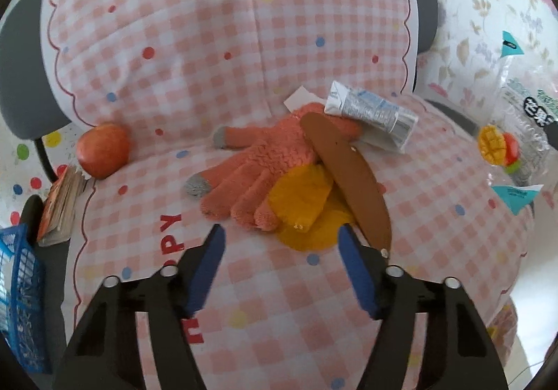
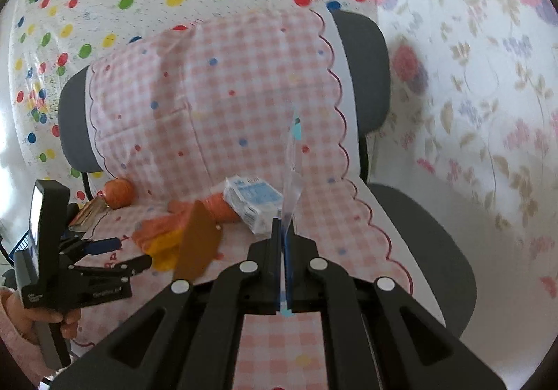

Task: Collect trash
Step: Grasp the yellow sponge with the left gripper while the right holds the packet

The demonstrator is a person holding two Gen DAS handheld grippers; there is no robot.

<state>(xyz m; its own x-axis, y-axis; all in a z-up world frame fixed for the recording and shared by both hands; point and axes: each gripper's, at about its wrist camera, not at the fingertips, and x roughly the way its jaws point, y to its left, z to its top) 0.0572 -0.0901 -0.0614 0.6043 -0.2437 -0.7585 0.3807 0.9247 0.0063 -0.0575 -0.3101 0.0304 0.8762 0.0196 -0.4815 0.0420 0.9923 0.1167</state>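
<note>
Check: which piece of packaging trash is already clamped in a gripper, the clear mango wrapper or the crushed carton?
The clear mango wrapper, pinched in the shut right gripper. The crushed carton lies untouched on the orange glove.

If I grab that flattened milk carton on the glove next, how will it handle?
The milk carton looks crushed flat, so probably light and unlikely to roll. Its creased, shiny skin may slip or fold between pads. It rests on the orange glove beside the brown strip, so lifting may nudge them.
</note>
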